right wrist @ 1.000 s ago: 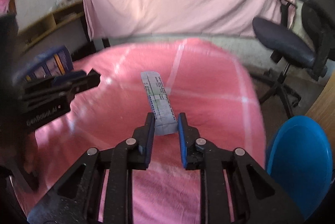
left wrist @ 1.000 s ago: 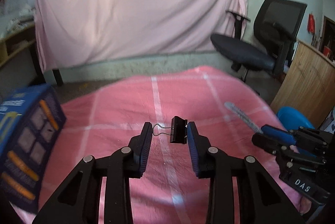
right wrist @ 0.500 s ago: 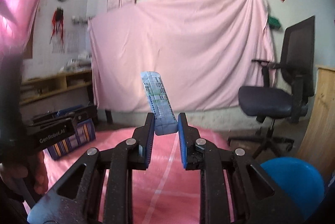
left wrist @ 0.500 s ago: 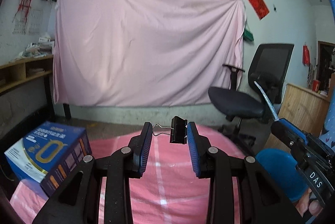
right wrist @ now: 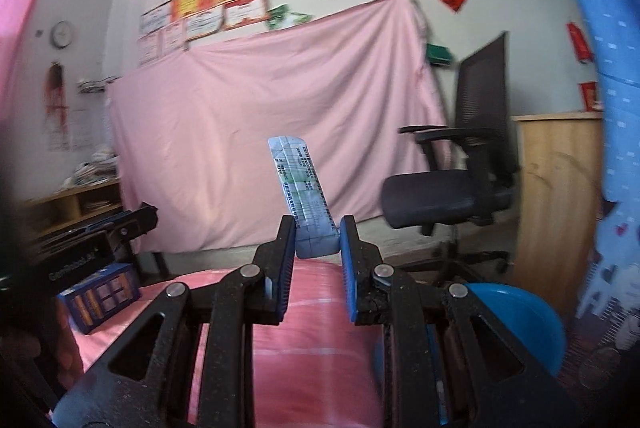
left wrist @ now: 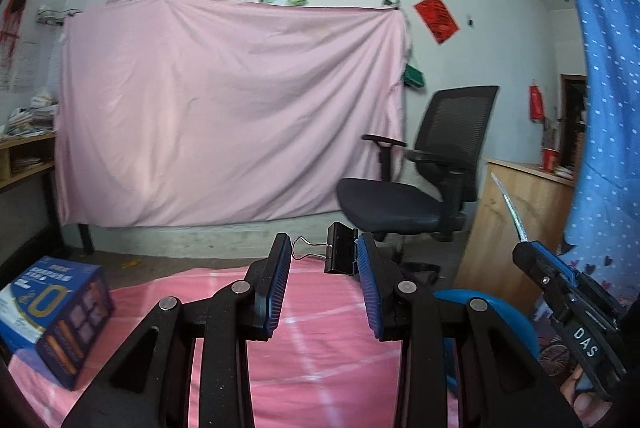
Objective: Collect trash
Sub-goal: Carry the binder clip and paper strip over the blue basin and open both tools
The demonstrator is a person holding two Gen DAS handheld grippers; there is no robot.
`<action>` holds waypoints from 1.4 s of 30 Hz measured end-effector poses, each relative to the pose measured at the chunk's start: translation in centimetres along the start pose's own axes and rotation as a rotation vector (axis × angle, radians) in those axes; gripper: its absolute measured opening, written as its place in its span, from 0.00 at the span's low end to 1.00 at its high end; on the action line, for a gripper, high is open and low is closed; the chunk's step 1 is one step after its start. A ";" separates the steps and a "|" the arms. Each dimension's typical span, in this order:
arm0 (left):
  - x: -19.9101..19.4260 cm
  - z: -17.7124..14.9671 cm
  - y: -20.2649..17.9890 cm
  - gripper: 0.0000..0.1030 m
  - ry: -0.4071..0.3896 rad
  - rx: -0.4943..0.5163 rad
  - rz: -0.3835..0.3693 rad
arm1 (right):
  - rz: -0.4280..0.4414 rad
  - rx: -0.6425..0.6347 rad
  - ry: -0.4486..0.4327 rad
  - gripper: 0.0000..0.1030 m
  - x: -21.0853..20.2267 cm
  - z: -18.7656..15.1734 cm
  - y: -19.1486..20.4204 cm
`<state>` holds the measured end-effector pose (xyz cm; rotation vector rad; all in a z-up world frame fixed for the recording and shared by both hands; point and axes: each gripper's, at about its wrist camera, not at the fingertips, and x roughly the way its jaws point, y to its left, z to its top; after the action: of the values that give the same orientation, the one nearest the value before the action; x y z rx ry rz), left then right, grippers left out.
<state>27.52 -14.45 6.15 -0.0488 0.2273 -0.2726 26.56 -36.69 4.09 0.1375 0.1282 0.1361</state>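
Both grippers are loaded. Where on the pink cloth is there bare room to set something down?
The pink cloth lies bare from the blue box at its left edge across to the side by the blue bin. The left gripper holds a binder clip, the right gripper a folded packet. The right side by bin and office chair is crowded.

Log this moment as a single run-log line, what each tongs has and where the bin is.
left tongs: shut on binder clip | right tongs: shut on folded wrapper | both above pink bedspread | blue bin: lower right
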 end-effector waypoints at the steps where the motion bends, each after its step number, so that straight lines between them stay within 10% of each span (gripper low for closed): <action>1: 0.2 0.1 -0.6 0.28 0.001 0.005 -0.011 | -0.022 0.005 0.004 0.34 -0.2 0.0 -0.6; 20: 8.0 -2.7 -11.8 0.28 0.148 0.092 -0.247 | -0.291 0.135 0.175 0.34 -1.0 -2.6 -10.7; 42: 13.9 -6.4 -14.7 0.29 0.354 0.076 -0.336 | -0.351 0.195 0.365 0.34 1.1 -5.4 -14.4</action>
<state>35.18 -32.49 -1.96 0.0378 0.5619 -0.6253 28.72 -50.01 -3.42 0.2817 0.5272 -0.2043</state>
